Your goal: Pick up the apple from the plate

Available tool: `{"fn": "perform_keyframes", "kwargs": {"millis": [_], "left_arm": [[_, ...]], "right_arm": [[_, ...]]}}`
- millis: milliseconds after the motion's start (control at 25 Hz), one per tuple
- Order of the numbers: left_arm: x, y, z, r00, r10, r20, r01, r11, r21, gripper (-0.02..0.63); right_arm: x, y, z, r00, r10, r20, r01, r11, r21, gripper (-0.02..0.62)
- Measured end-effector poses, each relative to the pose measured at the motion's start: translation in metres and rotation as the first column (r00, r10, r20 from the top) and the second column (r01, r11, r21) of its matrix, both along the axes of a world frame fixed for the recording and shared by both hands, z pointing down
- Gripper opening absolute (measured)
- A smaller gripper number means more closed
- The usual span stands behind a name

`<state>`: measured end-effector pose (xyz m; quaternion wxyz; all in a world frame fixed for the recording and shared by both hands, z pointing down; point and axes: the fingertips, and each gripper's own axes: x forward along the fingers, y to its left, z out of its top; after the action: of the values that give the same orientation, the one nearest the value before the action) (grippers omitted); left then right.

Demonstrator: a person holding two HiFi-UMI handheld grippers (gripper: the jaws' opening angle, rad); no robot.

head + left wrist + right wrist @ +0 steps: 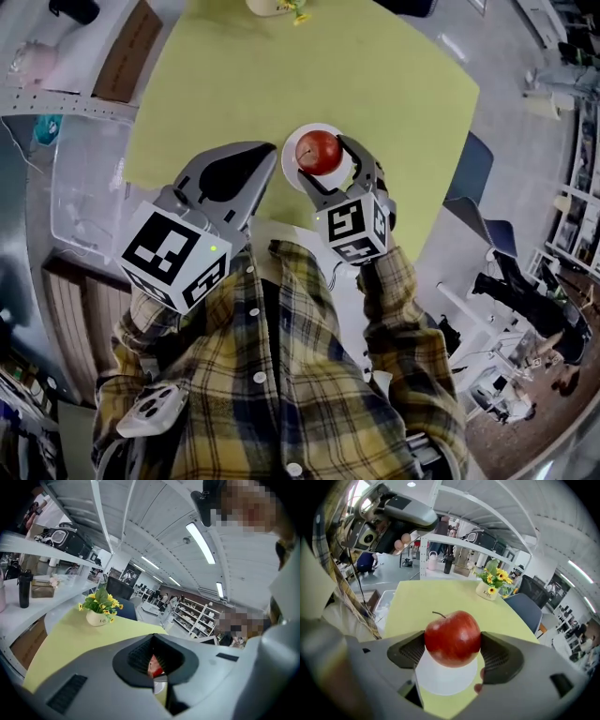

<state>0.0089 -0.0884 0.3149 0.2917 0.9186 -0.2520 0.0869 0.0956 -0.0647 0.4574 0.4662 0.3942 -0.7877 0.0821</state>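
Apple [452, 638], red with a short stem, sits between the two jaws of the right gripper [454, 645]. Both dark ribbed pads [411, 651] press its sides, so the jaws are partly closed and clamped on the fruit. White plate [440, 679] is directly under the apple. Whether the apple's base touches the plate or hangs just above it cannot be told. In the head view the apple covers most of the plate, with only a rim of white showing on the plate's left edge and right edge.

Left gripper [261, 161] is just left of the plate, above the yellow-green surface [394, 84], with its tip close to the plate's rim. Its jaws are closed together with nothing held. Only the small diamond gap between its pads stays open, and a sliver of apple and plate shows through that gap in the left gripper view.

Flower pot [489, 590], white with yellow blooms, stands on the surface well beyond the plate, at the far edge. Blue chair [526, 610] is off the surface on the plate's right side. Clear plastic bin [82, 192] lies on the floor well left of the plate. Plaid sleeves [389, 281] run back from both grippers.
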Motion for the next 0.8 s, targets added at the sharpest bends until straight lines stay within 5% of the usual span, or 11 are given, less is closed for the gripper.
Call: {"fn": "perform_keyframes", "kwargs": {"millis": [120, 320, 800], "left_arm": [[0.003, 0.0, -0.012, 1.0, 0.027, 0.003, -0.027, 0.999, 0.023, 0.006], [0.013, -0.002, -0.04, 0.997, 0.072, -0.017, -0.07, 0.995, 0.07, 0.006], [0.035, -0.002, -0.089, 0.981, 0.174, -0.08, -0.159, 0.974, 0.161, 0.006]], "right_arm": [[-0.002, -0.002, -0.021, 0.985, 0.087, 0.149, -0.089, 0.996, 0.011, 0.365], [0.0, -0.005, -0.069, 0.907, 0.205, 0.369, -0.229, 0.973, 0.022, 0.365], [0.003, 0.009, -0.151, 0.72, 0.301, 0.625, -0.417, 0.908, 0.044, 0.365]]}}
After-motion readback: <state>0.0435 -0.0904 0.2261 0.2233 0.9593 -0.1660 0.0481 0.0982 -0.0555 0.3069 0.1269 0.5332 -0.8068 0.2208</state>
